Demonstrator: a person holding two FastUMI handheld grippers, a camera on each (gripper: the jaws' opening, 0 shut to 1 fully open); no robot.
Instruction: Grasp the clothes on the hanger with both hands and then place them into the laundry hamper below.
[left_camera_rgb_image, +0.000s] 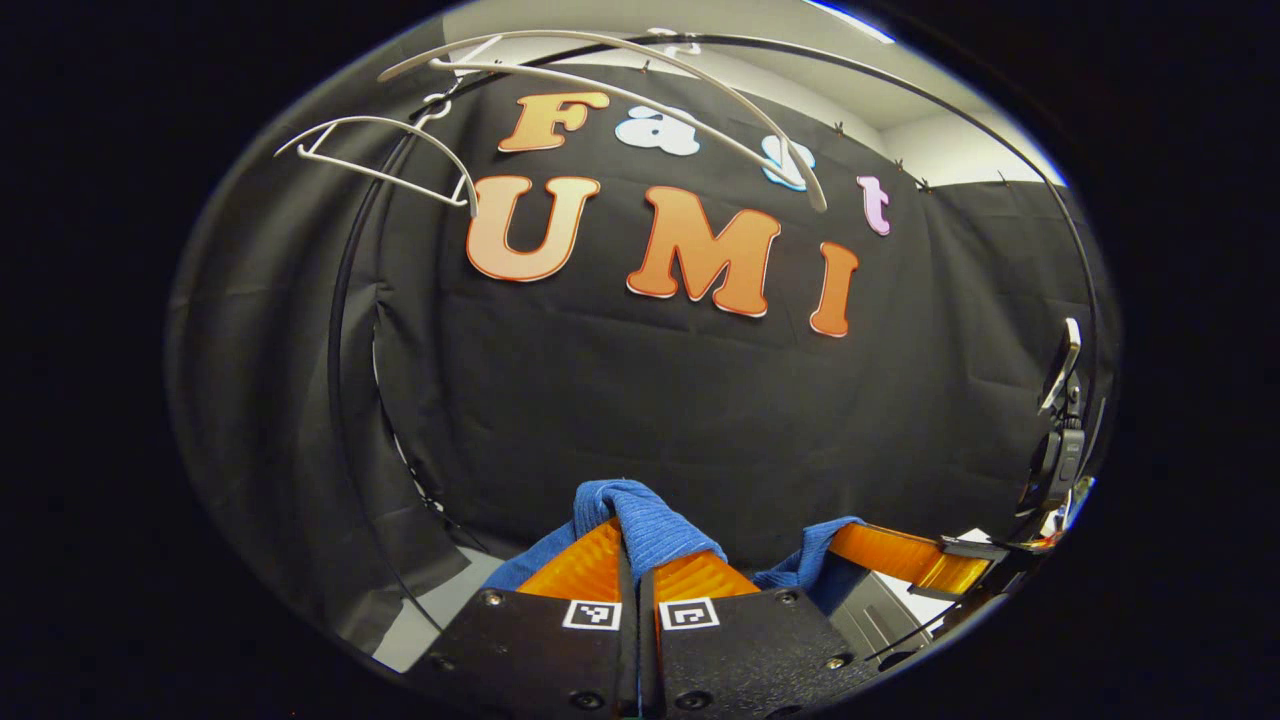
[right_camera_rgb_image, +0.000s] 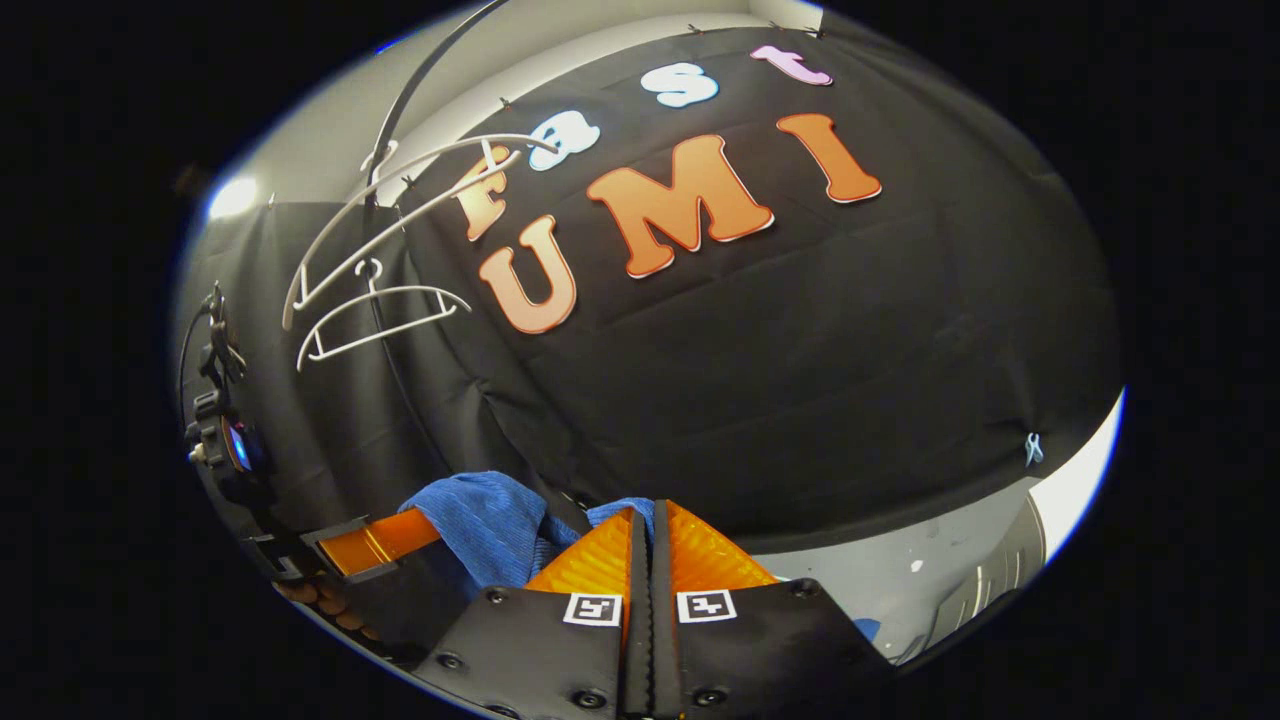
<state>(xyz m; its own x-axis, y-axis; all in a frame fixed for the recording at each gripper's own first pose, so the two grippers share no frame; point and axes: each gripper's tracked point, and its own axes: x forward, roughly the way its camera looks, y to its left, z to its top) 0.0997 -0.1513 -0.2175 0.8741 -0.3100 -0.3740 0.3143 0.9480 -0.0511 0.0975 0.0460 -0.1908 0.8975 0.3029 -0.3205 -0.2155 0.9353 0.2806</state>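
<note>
The blue garment (left_camera_rgb_image: 650, 525) is off the hangers and held between both grippers. In the left gripper view my left gripper (left_camera_rgb_image: 635, 552) is shut on a fold of it that drapes over the fingertips. The right gripper (left_camera_rgb_image: 905, 556) shows farther right, with the blue cloth (left_camera_rgb_image: 815, 560) bunched at its tip. In the right gripper view my right gripper (right_camera_rgb_image: 650, 512) is shut, a strip of the garment (right_camera_rgb_image: 612, 512) peeking past its tips. The left gripper (right_camera_rgb_image: 385, 543) shows at lower left, with a bunch of the cloth (right_camera_rgb_image: 485, 525) beside it. Fingers of a hand (right_camera_rgb_image: 325, 600) show beneath it.
Bare white hangers (left_camera_rgb_image: 385, 160) (left_camera_rgb_image: 640, 95) hang up high on a thin black rail (left_camera_rgb_image: 340, 330); the hangers (right_camera_rgb_image: 385, 310) also appear at upper left. A camera mount (left_camera_rgb_image: 1065, 420) stands at the right edge. Pale floor (right_camera_rgb_image: 900, 570) and a ribbed grey object (right_camera_rgb_image: 985, 590) lie low right.
</note>
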